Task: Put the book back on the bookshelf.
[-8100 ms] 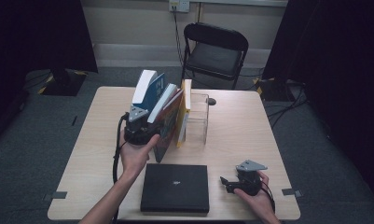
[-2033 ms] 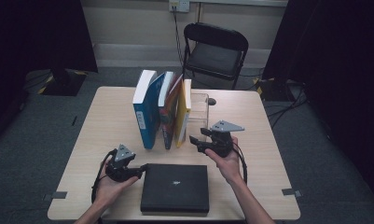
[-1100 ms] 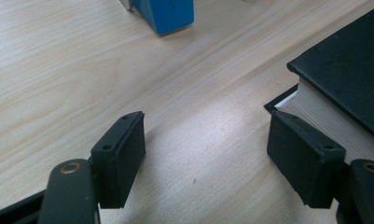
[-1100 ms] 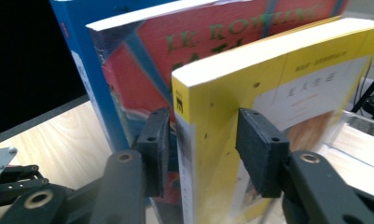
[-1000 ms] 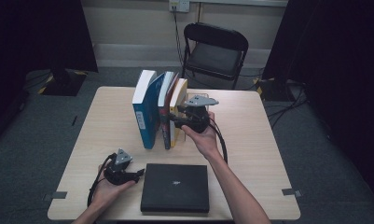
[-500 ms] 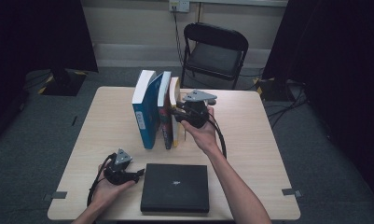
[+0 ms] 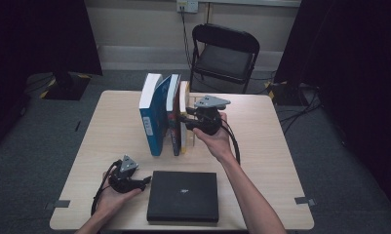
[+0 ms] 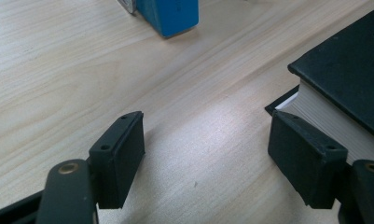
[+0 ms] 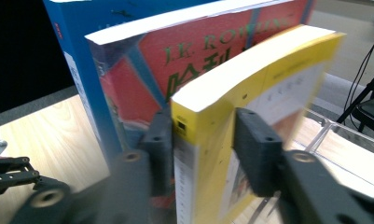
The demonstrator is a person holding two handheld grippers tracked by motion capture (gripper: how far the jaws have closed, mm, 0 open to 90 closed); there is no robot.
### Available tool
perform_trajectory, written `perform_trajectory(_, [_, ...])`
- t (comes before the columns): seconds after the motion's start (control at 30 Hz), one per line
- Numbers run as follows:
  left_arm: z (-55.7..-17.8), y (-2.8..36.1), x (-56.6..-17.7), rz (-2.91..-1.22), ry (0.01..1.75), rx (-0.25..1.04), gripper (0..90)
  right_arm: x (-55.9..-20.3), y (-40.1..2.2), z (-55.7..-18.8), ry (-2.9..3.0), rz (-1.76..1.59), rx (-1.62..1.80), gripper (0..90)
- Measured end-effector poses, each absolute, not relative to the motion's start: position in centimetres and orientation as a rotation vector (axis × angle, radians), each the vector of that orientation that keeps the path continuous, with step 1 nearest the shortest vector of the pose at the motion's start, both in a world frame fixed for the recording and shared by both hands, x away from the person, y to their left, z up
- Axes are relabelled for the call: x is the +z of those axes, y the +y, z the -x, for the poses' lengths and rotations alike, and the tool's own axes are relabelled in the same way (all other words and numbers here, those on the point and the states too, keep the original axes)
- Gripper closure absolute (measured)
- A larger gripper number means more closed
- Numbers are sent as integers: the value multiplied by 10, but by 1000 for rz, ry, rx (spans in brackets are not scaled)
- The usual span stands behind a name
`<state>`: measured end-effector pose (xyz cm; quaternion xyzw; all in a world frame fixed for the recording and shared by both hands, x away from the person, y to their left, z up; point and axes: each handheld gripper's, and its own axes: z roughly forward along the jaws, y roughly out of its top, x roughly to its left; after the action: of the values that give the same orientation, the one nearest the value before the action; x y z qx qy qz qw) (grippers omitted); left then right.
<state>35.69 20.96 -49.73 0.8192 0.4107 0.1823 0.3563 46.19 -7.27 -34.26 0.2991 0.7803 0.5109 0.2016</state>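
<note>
So the yellow book [image 7: 184, 117] is standing upright on the tabletop [image 7: 290, 161], last in a row of three. Right against its far side is the red book [image 7: 174, 114], and past that the fat blue book [image 7: 153, 114]. Its long axis runs straight up, spine and bottom edge down near the tabletop, page edges facing the right gripper [image 7: 187, 122].

That right gripper has one jaw on each cover of the yellow book, clamped across its thickness. You see it best in the right gripper view: yellow book [image 9: 250, 112] sandwiched between the two black pads, with the red book [image 9: 194, 60] crowding the jaw on that side, so that jaw is wedged in the gap between the two. The jaws have just been opening a touch, with the book between them. On the other side of the yellow book there's a clear plastic stand [image 9: 334, 135] just beside it.

Nearer the person than the yellow book, a black book [image 7: 183, 195] lies flat. The left gripper [image 7: 143, 181] rests just beside its corner, jaws apart with nothing between them, one pad right by the page edges [image 8: 324, 116].

Versus a second ago: the yellow book was leaning off to the side, now it's pushed up straight against the red one. The left hand hasn't budged.
</note>
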Motion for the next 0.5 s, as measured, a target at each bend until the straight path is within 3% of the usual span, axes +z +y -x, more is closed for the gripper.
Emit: perform_trajectory(0.5, [-357, 209, -497, -2116, 1063, 470, 272, -348, -84, -455, 2158, -869, 1440, 406])
